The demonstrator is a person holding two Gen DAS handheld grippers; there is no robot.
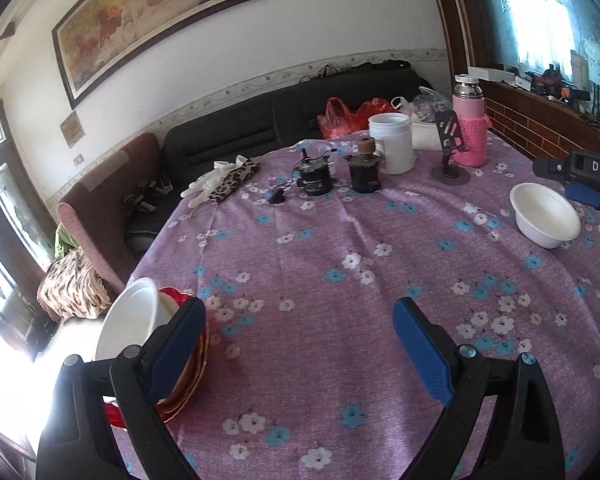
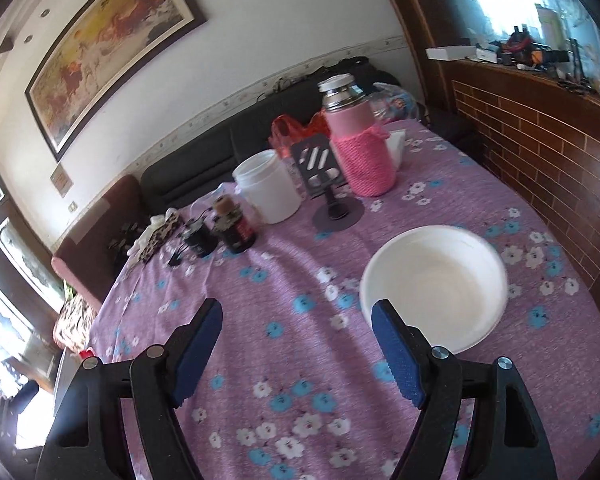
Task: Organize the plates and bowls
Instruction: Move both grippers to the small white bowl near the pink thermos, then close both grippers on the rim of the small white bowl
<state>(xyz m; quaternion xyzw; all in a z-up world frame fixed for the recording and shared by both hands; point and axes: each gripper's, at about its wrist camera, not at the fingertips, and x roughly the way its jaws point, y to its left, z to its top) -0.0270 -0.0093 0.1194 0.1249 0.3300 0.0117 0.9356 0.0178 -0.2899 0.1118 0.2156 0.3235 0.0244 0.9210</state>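
Note:
A white bowl stands upright on the purple flowered tablecloth; it also shows in the left wrist view at the far right. My right gripper is open and empty, its right finger just at the bowl's near rim; its body also shows in the left wrist view beside the bowl. My left gripper is open and empty. Just left of its left finger, a tilted white bowl rests on a stack of red and amber plates at the table's left edge.
At the table's far side stand a pink thermos, a white jar, a phone stand, two dark small jars and a leopard pouch. A dark sofa lies behind; a brick wall is on the right.

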